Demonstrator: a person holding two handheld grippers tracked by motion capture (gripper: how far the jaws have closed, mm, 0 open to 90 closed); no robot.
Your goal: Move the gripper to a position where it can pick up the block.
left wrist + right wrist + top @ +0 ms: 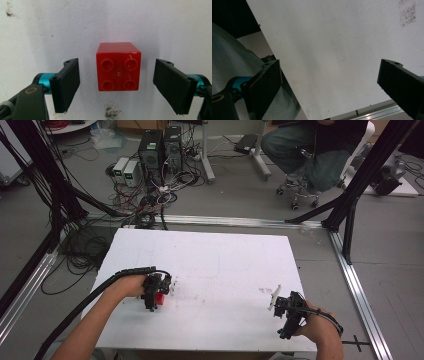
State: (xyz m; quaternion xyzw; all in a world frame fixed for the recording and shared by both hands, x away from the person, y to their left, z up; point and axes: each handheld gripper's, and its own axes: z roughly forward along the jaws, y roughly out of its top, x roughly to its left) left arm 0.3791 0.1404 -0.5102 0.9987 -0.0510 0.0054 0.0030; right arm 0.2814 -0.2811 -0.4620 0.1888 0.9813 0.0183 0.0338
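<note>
Brick (118, 67) between spread left tool (117, 85) jaws

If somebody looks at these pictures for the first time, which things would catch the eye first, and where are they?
The red block stands out most: it sits on the white table on the person's left side, framed between the open jaws of the left gripper, with a gap on each side. The right gripper is at the table's right near edge, jaws open over bare tabletop. Beyond the table, a tangle of cables lies on the floor.
</note>
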